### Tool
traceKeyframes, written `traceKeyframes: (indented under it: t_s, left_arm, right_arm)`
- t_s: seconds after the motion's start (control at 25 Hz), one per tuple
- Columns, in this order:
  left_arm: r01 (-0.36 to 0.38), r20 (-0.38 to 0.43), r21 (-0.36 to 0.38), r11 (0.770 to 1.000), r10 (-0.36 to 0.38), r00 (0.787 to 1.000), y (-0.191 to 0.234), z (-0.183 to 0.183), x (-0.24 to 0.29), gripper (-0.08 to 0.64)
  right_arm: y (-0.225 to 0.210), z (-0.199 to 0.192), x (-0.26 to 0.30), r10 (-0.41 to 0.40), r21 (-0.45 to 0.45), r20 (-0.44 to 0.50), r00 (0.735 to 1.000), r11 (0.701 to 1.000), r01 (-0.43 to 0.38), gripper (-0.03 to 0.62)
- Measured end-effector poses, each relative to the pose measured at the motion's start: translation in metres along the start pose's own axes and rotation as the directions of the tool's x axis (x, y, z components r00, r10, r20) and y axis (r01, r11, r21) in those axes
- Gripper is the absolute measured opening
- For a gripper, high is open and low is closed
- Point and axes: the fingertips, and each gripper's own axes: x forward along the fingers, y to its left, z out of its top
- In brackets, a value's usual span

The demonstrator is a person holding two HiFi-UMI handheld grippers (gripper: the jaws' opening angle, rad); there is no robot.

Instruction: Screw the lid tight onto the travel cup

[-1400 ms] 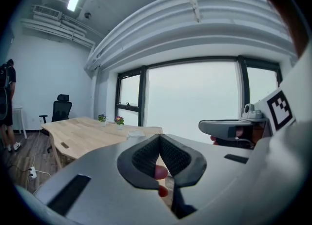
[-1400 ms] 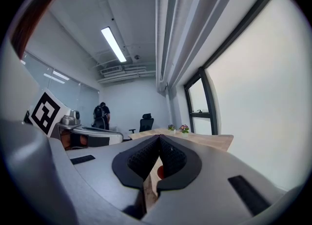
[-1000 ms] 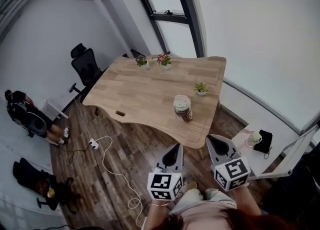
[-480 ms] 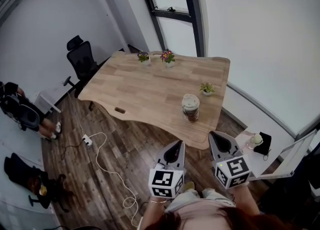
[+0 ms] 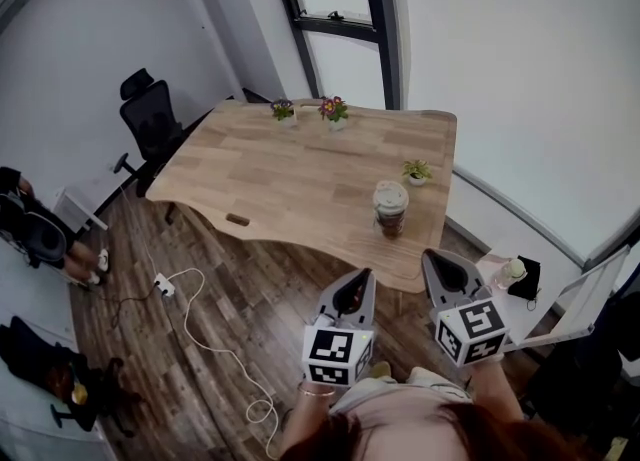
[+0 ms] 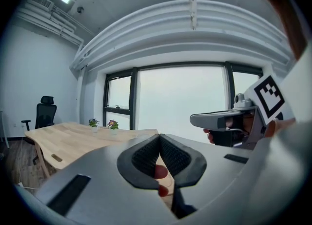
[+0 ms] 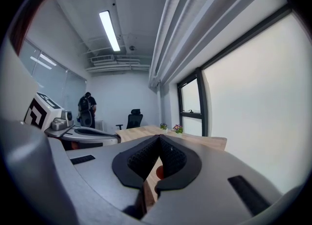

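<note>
The travel cup (image 5: 390,208) stands upright near the front right edge of the wooden table (image 5: 290,179), with a pale lid on its reddish-brown body. Whether the lid is screwed down I cannot tell. My left gripper (image 5: 359,278) and right gripper (image 5: 438,258) hover side by side over the floor, short of the table's front edge and apart from the cup. Both are shut with nothing between their pads. In the left gripper view the left gripper (image 6: 159,139) has its pads pressed together, and the cup (image 6: 161,172) peeks red below them. In the right gripper view the right gripper (image 7: 159,140) looks the same.
Two flower pots (image 5: 332,108) sit at the table's far edge, a small green plant (image 5: 417,170) just behind the cup, and a small dark object (image 5: 237,219) at the front left. An office chair (image 5: 148,119), a floor cable (image 5: 215,334) and a low side table (image 5: 520,294) surround it.
Both grippers have come closer to the table's front edge, still shut and side by side. The cup has stayed in place on the table.
</note>
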Motion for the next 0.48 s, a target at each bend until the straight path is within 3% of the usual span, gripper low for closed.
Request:
traceKeyframes:
  t_s: [0.48]
  left_arm:
    - [0.073,0.013,-0.052,0.996,-0.072,0.997,0.0108,-0.0083,-0.005,0.003]
  right_arm:
    - [0.0071,-0.0033,-0.0094,-0.092,0.013,-0.037,0.995,0.996,0.092,0.0]
